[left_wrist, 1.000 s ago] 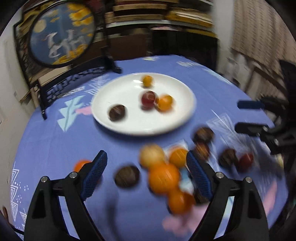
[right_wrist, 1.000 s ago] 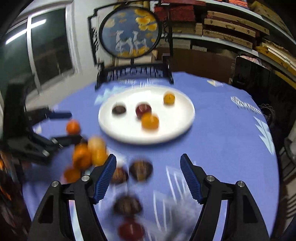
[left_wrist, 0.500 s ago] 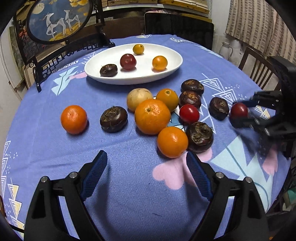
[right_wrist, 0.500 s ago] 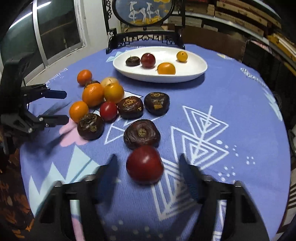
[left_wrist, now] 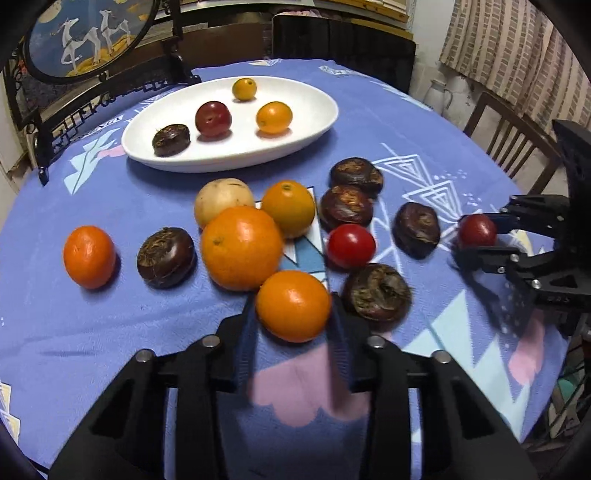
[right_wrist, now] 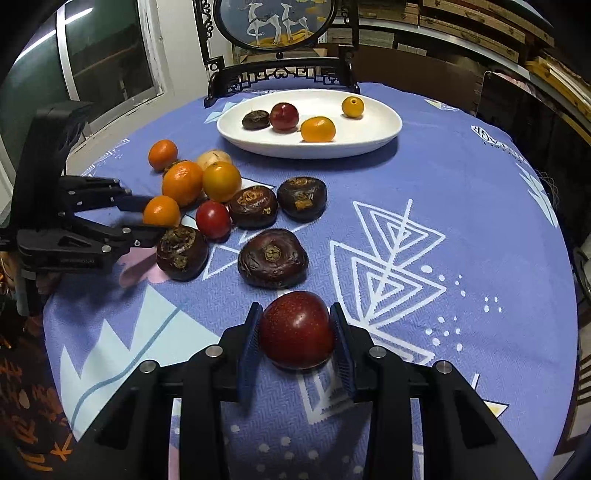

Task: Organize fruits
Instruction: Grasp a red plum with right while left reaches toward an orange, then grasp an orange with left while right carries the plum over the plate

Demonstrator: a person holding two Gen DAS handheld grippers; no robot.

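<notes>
My left gripper (left_wrist: pixel 293 314) is shut on a small orange (left_wrist: pixel 293 305) that rests on the blue tablecloth. My right gripper (right_wrist: pixel 296 330) is shut on a dark red plum (right_wrist: pixel 296 329) at the near table edge; it also shows in the left wrist view (left_wrist: pixel 476 230). A white oval plate (left_wrist: pixel 314 110) at the back holds a water chestnut, a red plum and two small oranges. Loose fruit lies between: a big orange (left_wrist: pixel 242 247), a red tomato (left_wrist: pixel 351 240), several dark water chestnuts (right_wrist: pixel 272 257) and a pale round fruit (left_wrist: pixel 222 199).
A dark carved stand with a round painted screen (right_wrist: pixel 277 22) stands behind the plate. A wooden chair (left_wrist: pixel 513 140) is at the table's right side. A lone orange (left_wrist: pixel 88 256) lies far left. A window (right_wrist: pixel 103 62) is to the left.
Both grippers moved forward and down to the fruit and closed: the left on the small orange, the right on the dark red plum. Both were open before.
</notes>
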